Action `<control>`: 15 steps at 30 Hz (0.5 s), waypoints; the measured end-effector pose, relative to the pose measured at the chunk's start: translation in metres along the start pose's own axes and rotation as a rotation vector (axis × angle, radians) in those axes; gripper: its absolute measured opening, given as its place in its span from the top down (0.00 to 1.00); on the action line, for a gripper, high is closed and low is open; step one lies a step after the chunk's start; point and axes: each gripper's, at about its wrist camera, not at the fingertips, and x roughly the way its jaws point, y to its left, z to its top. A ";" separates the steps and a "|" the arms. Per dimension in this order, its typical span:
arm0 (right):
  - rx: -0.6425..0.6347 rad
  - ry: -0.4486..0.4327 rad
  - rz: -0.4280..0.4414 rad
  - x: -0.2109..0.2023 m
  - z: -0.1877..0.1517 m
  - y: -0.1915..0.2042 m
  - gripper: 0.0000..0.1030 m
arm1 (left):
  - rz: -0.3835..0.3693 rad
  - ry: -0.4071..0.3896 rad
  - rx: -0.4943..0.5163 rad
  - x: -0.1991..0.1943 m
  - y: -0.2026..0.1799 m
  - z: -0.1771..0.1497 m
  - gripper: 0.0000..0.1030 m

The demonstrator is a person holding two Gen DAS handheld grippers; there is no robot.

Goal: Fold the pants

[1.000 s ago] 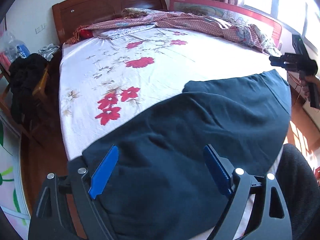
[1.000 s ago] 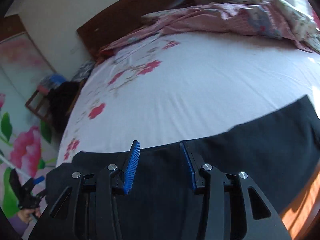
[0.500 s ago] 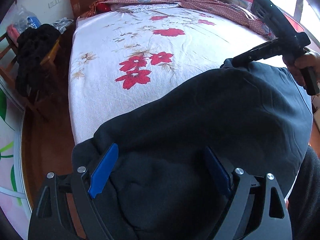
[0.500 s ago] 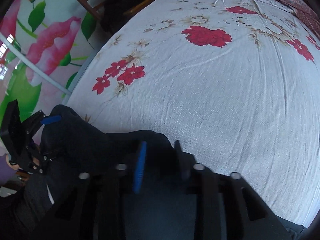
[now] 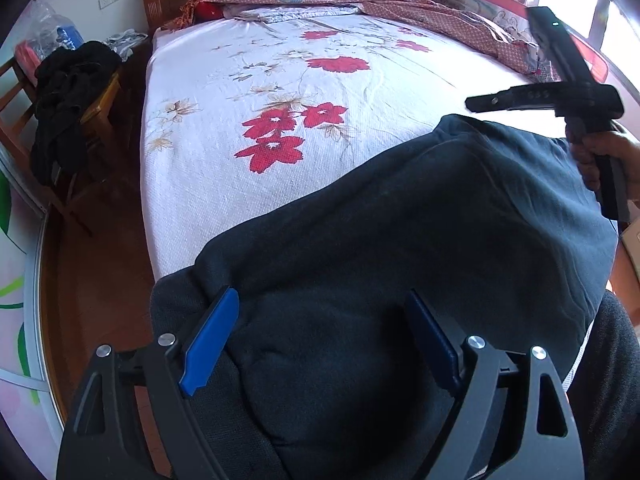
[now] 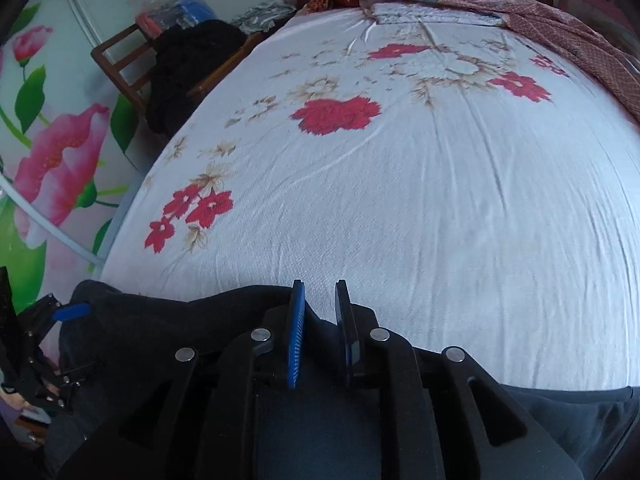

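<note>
1. Left wrist view: the dark pants (image 5: 400, 264) lie bunched across the near edge of the bed (image 5: 280, 100), on its floral sheet, spreading rightward. Compared with half a second ago they sit much the same, but the right gripper (image 5: 476, 103) now hangs clear above the far fold of cloth instead of reaching down into it.
2. Same view: the left gripper (image 5: 320, 344) has its blue fingers (image 5: 208, 344) spread wide, with pants fabric mounded between them and nothing pinched, as before.
3. Right wrist view: the right gripper (image 6: 320, 336) shows its pads close together with a narrow gap; they seem to hold nothing, though the dark cloth below makes this hard to judge. Earlier the fingers were buried in the fabric.
4. Same view: a wooden chair (image 6: 132, 64) beside the bed carries a heap of black clothing (image 6: 188, 68).
</note>
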 end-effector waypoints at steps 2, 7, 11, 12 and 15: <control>0.031 -0.021 0.032 -0.032 -0.019 0.001 0.86 | 0.027 -0.026 -0.010 -0.015 -0.002 0.001 0.16; 0.074 -0.028 0.158 -0.078 -0.104 0.026 0.86 | -0.051 -0.084 0.015 -0.051 -0.035 -0.008 0.13; -0.036 0.046 0.090 -0.054 -0.159 0.062 0.86 | -0.086 -0.025 0.125 -0.041 -0.080 -0.029 0.12; -0.069 0.080 0.062 -0.042 -0.169 0.070 0.86 | -0.064 0.021 0.129 -0.032 -0.083 -0.038 0.12; -0.260 0.039 -0.093 -0.023 -0.194 0.100 0.84 | -0.095 0.046 0.069 -0.017 -0.068 -0.064 0.11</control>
